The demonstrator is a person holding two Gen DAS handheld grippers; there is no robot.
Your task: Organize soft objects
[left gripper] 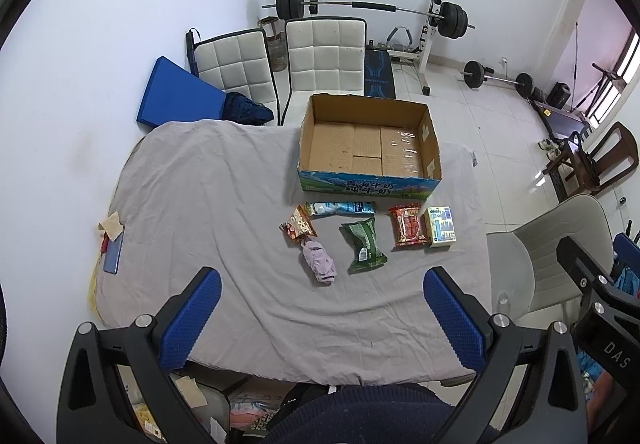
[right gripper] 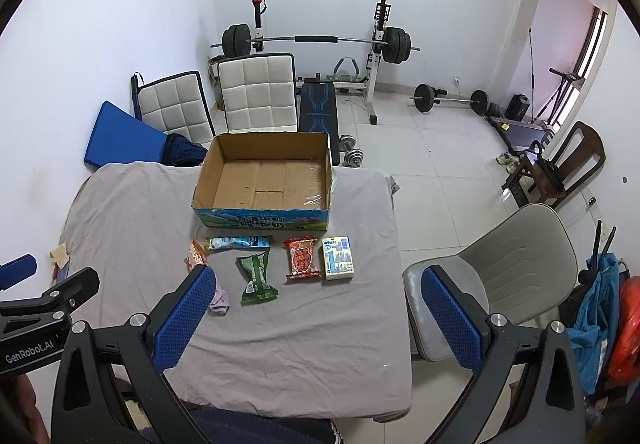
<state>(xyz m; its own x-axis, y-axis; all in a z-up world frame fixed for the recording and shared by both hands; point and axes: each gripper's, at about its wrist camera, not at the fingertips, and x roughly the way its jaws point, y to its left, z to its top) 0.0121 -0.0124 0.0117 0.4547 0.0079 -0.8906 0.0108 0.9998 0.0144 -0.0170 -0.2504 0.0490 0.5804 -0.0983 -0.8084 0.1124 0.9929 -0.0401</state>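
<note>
An open empty cardboard box (left gripper: 368, 148) (right gripper: 264, 180) stands on the grey-clothed table. In front of it lie a blue packet (left gripper: 340, 208) (right gripper: 238, 242), an orange snack bag (left gripper: 298, 228) (right gripper: 195, 253), a green packet (left gripper: 364, 244) (right gripper: 256, 276), a red packet (left gripper: 407, 225) (right gripper: 302, 258), a white-blue box (left gripper: 440, 226) (right gripper: 338, 258) and a bundled pink cloth (left gripper: 319, 261) (right gripper: 220, 300). My left gripper (left gripper: 322, 318) is open, held above the table's near edge. My right gripper (right gripper: 320, 318) is open and empty, its left finger covering part of the pink cloth.
A phone (left gripper: 113, 252) and a paper scrap lie at the table's left edge. A grey chair (right gripper: 500, 268) stands to the right of the table, two white chairs (left gripper: 324, 56) behind it. A weight bench and barbells (right gripper: 316, 40) stand by the far wall.
</note>
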